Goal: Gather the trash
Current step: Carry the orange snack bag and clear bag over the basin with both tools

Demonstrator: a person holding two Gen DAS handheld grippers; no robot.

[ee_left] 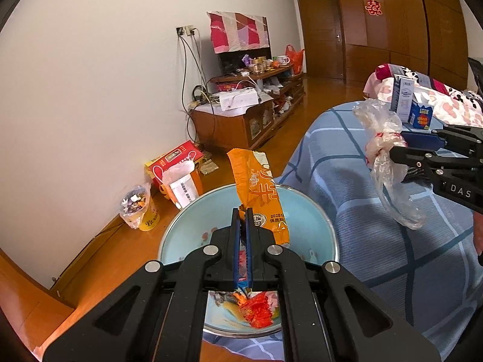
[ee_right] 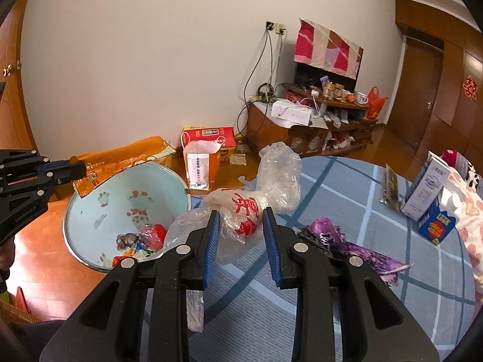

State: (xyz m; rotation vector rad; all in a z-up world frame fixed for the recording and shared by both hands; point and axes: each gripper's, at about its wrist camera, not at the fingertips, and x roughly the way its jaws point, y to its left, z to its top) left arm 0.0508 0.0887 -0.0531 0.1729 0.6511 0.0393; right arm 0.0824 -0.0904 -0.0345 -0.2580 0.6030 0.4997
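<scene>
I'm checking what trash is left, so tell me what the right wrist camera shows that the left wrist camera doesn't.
Only the right wrist view shows the purple foil wrapper lying on the blue plaid bedspread.

Only the left wrist view shows the yellow cup stuffed with trash on the floor by the wall.

Both show the basin, the orange wrapper pinched by the left gripper, and the clear plastic bag between the right gripper's fingers.

Plaid bed (ee_right: pixel 347 205): cartons (ee_right: pixel 428 193), purple wrapper (ee_right: pixel 329 226).

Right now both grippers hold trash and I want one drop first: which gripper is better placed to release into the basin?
Left gripper: its orange wrapper hangs over the basin; right gripper's plastic bag is over the bed.
</scene>
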